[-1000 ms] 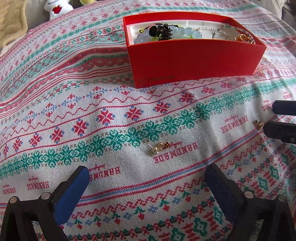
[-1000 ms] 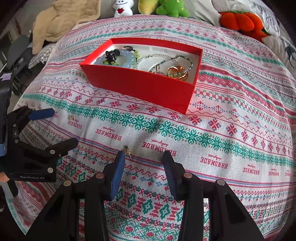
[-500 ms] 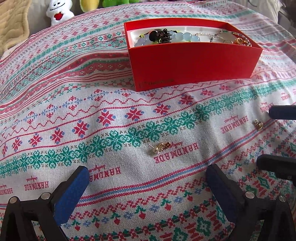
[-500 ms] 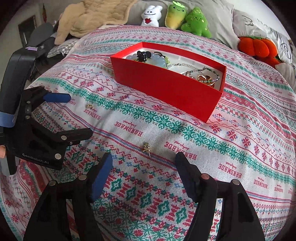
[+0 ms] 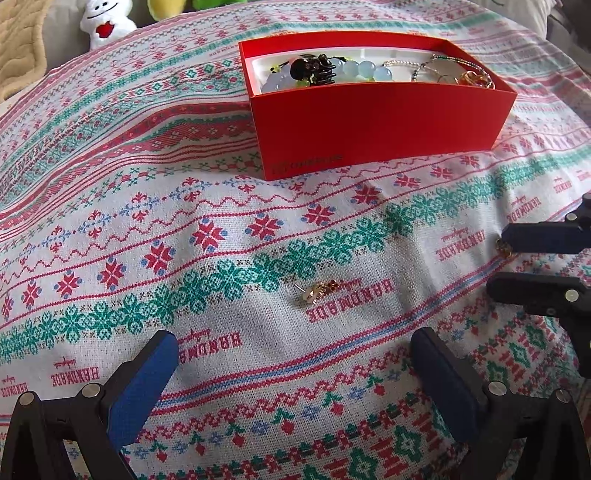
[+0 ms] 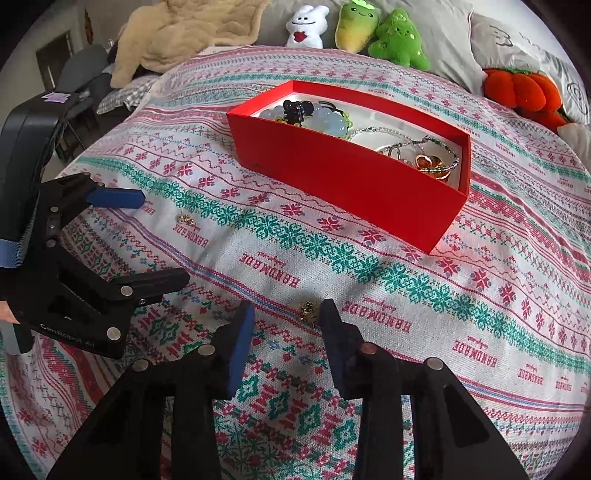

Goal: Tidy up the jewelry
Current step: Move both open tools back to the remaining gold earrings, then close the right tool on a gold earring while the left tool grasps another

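Observation:
A red box (image 5: 380, 122) (image 6: 343, 177) on the patterned cloth holds a pale bead bracelet (image 5: 354, 70), a black hair clip (image 6: 295, 110), thin chains and gold rings (image 6: 430, 162). One gold earring (image 5: 317, 291) (image 6: 185, 220) lies on the cloth ahead of my left gripper (image 5: 295, 350) (image 6: 147, 240), which is wide open and empty. A second small gold earring (image 6: 308, 310) (image 5: 504, 247) lies between the fingers of my right gripper (image 6: 287, 314) (image 5: 509, 264), close to the right-hand finger. Its jaws are closing, and a gap still shows beside the earring.
The knit-pattern cloth (image 6: 406, 295) covers a bed that falls away at its edges. Plush toys (image 6: 399, 40) and an orange pumpkin cushion (image 6: 524, 92) line the back. A beige blanket (image 6: 177, 33) lies at the back left, and a dark chair (image 6: 81, 74) stands beyond the left edge.
The right gripper's jaws spread wide, then narrowed around the small earring, and the gripper rolled a little. The left gripper and its earring stayed put.

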{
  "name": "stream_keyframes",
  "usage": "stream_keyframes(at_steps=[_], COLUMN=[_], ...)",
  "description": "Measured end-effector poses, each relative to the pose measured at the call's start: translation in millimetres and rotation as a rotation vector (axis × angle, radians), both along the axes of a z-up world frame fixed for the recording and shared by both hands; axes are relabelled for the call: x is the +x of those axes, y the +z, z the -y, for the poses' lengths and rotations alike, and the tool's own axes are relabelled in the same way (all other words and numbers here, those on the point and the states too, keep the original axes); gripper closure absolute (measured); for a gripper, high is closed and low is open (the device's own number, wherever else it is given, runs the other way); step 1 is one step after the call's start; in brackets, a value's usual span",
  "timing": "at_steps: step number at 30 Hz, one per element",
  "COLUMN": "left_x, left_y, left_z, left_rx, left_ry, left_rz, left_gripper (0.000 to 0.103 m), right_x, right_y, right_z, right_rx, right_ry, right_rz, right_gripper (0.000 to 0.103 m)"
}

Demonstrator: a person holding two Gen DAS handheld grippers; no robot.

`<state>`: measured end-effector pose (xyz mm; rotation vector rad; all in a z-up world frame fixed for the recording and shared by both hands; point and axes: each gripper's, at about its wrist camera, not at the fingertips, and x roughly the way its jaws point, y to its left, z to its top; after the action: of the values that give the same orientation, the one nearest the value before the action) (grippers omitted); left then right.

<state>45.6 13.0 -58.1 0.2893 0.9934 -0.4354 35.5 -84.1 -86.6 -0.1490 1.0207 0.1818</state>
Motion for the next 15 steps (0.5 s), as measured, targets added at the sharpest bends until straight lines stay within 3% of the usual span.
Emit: stream_keyframes(at_steps=[10,15], left_x=[7,11], left_y=[7,13], left_z=[-8,-8], left_rx=[-0.031,-0.07], left_ry=[0.017,0.002], left_rz=[-0.015,-0.023], left_gripper=[0.018,0.026], right_x=[0,0], right_y=[-1,-1], right_z=[12,11], right_rx=[0.064,0.053], right_ry=[-0.028,-0.035], right_rz=[-0.02,-0.021], right_gripper=[0.091,0.092])
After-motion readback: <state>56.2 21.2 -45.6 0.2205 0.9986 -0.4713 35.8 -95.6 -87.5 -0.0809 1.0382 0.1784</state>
